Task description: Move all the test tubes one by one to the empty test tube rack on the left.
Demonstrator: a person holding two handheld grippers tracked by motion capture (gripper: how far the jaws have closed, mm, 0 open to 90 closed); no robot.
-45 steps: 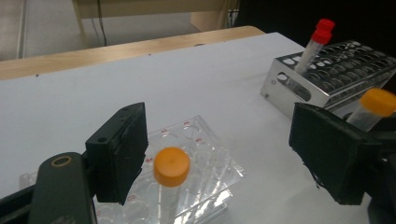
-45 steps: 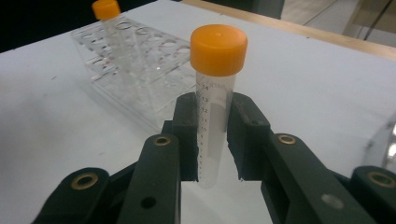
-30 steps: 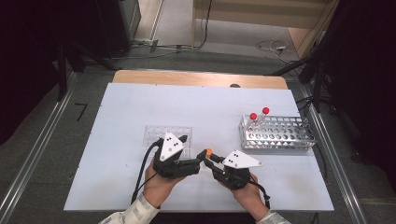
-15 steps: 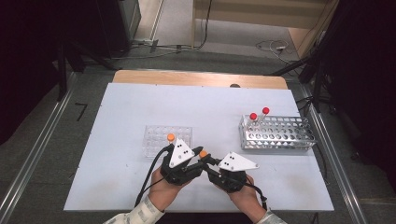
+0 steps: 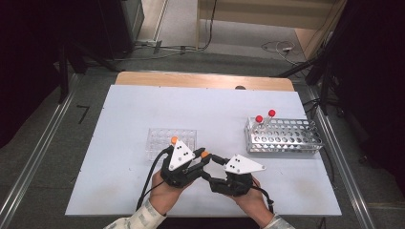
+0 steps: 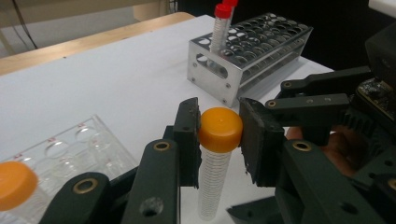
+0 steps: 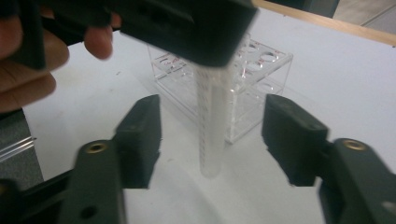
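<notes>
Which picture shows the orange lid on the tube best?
The left gripper view: the orange cap sits big and sharp between the left gripper jaws. The high view shows it as a tiny orange dot. In the right gripper view, the tube hangs blurry, its top hidden.

Tube lifted out of the clear rack toward the right gripper

Since a second ago the left gripper (image 6: 218,133) has drawn back from the clear plastic rack (image 5: 157,139), carrying an orange-capped tube (image 6: 215,163) upright by its cap; the right gripper (image 7: 212,133) now has its jaws spread on either side of the tube's lower body.
</notes>
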